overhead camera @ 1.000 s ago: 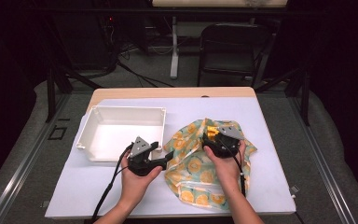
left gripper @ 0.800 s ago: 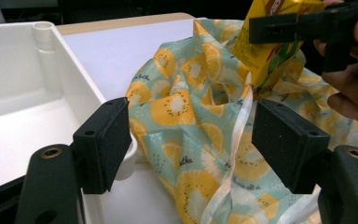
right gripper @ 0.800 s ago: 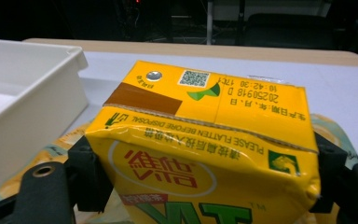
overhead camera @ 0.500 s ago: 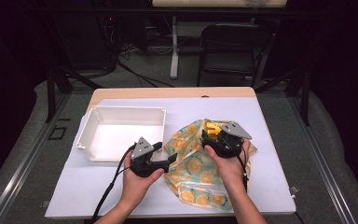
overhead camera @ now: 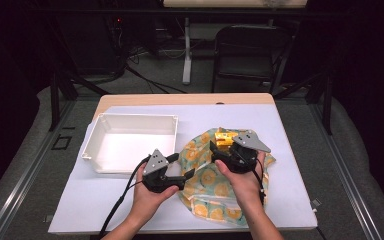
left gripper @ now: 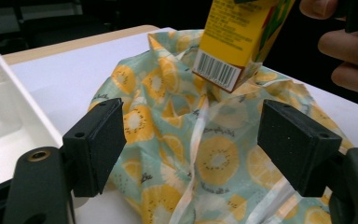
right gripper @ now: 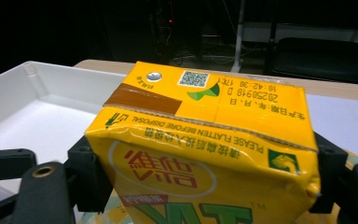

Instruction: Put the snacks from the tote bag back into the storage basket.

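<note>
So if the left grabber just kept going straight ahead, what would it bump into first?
Probably the fruit-print bag: the open left gripper points right at it, and the yellow drink carton hangs higher up, behind it.

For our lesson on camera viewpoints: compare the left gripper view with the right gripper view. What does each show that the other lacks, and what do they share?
Left gripper view: open tongs over the fruit-print bag, the carton's barcode, fingers of the person's other hand.

Right gripper view: tongs shut on the carton, its top with QR code and printed date.

Both: yellow drink carton, white tray, table.
</note>
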